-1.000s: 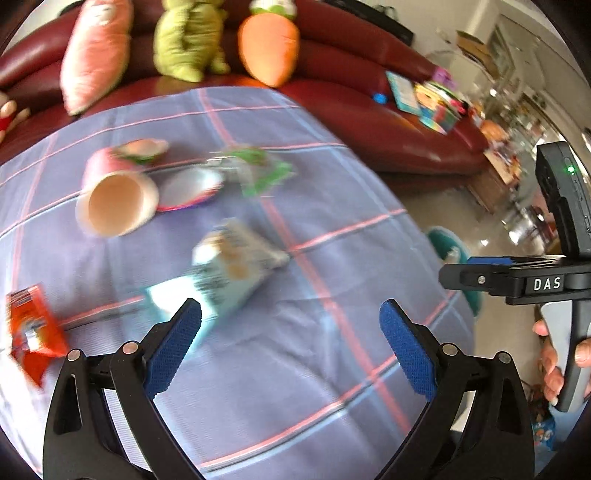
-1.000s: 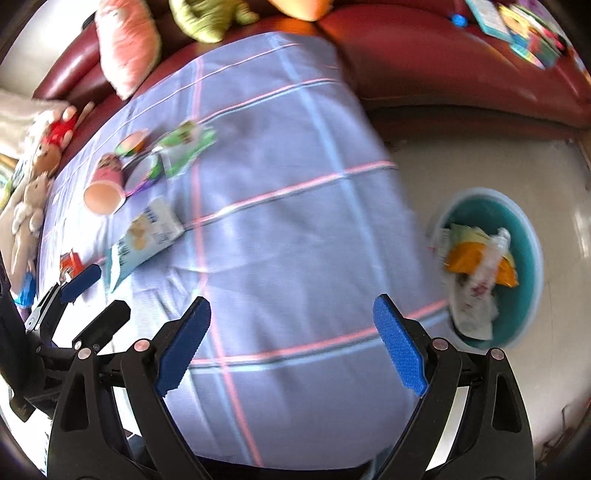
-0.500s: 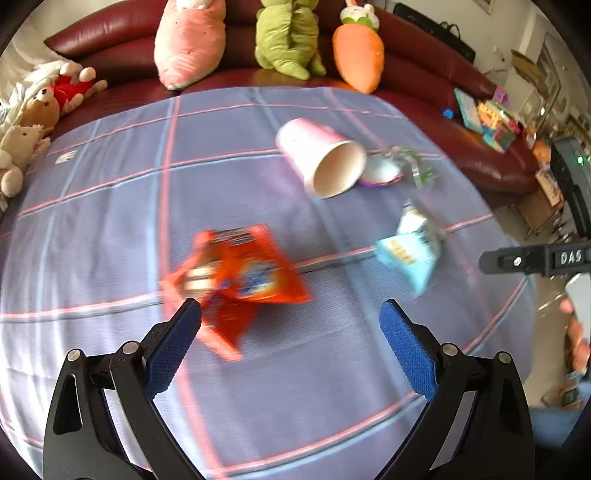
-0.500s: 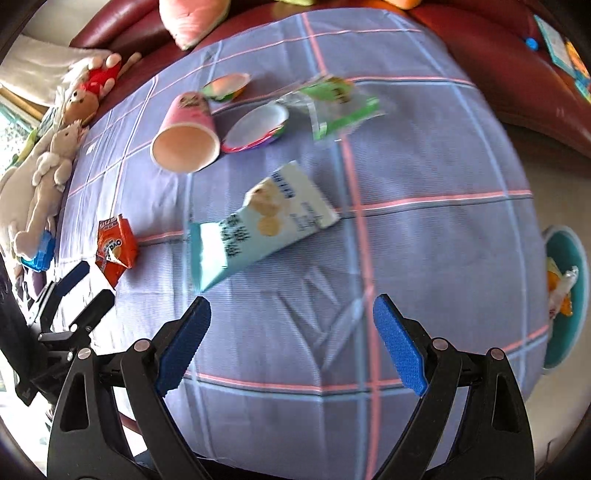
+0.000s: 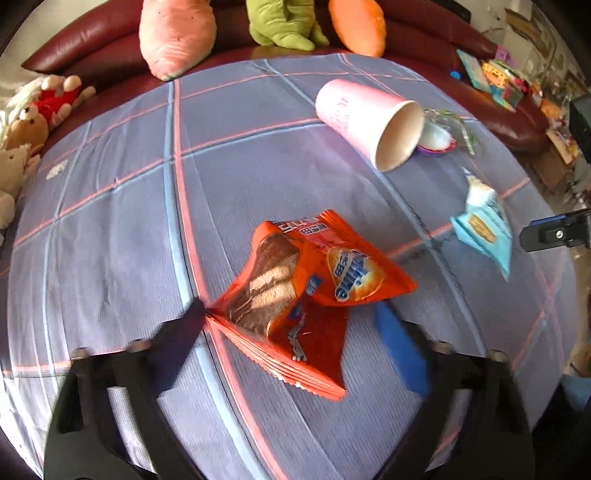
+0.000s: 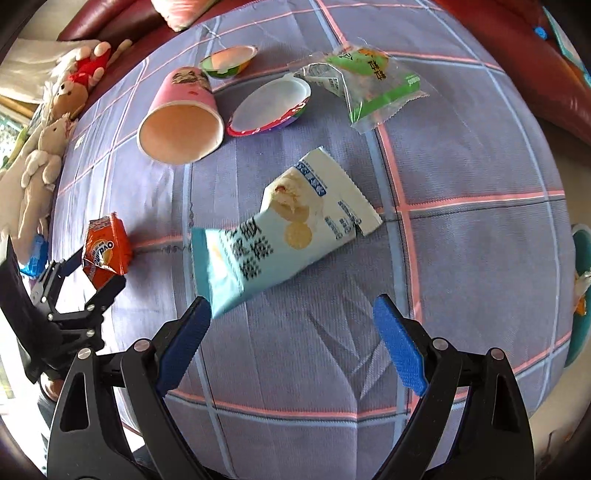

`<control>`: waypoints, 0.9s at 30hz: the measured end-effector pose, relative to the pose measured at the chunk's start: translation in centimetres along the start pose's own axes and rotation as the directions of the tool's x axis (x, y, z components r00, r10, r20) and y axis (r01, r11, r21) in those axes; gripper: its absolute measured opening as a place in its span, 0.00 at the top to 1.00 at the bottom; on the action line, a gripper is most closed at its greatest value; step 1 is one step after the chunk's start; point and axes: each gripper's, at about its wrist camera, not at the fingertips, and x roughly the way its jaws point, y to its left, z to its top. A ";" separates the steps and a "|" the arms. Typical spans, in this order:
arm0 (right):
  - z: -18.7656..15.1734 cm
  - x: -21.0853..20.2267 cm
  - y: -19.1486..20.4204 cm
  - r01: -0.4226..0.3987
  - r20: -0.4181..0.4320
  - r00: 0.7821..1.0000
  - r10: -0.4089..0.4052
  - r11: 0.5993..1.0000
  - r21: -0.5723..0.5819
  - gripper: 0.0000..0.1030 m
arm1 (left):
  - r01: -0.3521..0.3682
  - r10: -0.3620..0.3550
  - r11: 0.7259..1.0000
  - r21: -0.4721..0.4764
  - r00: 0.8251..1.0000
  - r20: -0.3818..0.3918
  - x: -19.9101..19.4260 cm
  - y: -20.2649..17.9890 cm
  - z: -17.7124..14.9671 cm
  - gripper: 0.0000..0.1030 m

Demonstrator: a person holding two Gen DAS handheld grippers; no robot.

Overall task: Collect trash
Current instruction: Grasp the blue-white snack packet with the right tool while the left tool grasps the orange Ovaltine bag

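Two grippers over a table covered in a checked lilac cloth (image 6: 461, 155), all trash still lying on it. Landmark: the pink paper cup (image 6: 183, 118), tipped on its side, mouth toward the cameras.

Left gripper (image 5: 295, 332): jaws closing, orange snack wrapper (image 5: 306, 291) between them. Left finger touches the wrapper's lower left corner; right blue pad (image 5: 399, 347) sits just beside its right edge, contact unclear because of blur. Wrapper rests crumpled on the cloth, nearer the camera than the cup and to the cup's left in the right wrist view.

Right gripper (image 6: 291, 332): jaws spread wide, nothing pinched. Light blue biscuit packet (image 6: 280, 236) lies flat on the cloth just beyond the fingertips, below and right of the cup; its lower left corner overlaps the left blue pad (image 6: 181, 343) in the picture, real contact cannot be told.

Other trash by the cup: white round lid with a red-purple rim (image 6: 271, 105) just right of the cup mouth, small green-rimmed jelly cup (image 6: 229, 61) just behind the cup, clear and green plastic wrapper (image 6: 369, 85) further right past the lid.

Teal bin (image 6: 580, 295) off the table's right edge, well away from the cup, partly cut off. Red sofa (image 5: 92, 40) behind the table with plush toys (image 5: 177, 33).
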 end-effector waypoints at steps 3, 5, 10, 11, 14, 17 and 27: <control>1.6 0.7 0.2 -0.007 -0.003 1.000 0.007 1.000 0.025 0.17 | 0.013 -0.013 0.999 -0.037 1.000 0.006 0.4 -0.1 0.4 0.28; 2.2 1.3 0.6 -0.015 -0.003 1.000 0.015 1.000 0.027 0.17 | 0.020 -0.019 0.998 -0.054 1.000 0.008 0.4 -0.4 0.5 0.28; 2.9 2.6 0.8 -0.035 -0.007 0.999 0.035 0.998 0.061 0.17 | 0.022 -0.022 0.997 -0.079 1.000 0.007 0.4 -1.2 0.5 0.28; 2.9 2.7 0.8 -0.031 0.000 1.000 0.031 0.998 0.061 0.18 | 0.019 -0.018 0.997 -0.080 1.000 0.007 0.4 -1.3 0.6 0.28; 3.1 3.2 1.2 -0.025 0.017 1.000 0.025 0.999 0.045 0.29 | 0.011 -0.010 0.996 -0.086 1.000 0.008 0.4 -1.6 0.7 0.28; 3.2 3.1 1.7 -0.020 0.042 0.999 0.019 1.000 0.006 0.62 | 0.019 -0.018 0.995 -0.096 1.000 0.008 0.4 -1.8 0.7 0.28; 1.8 0.8 0.6 -0.030 0.107 0.994 0.035 0.998 -0.049 0.78 | 0.061 -0.059 0.993 -0.098 0.998 0.019 -0.7 -4.4 0.9 0.29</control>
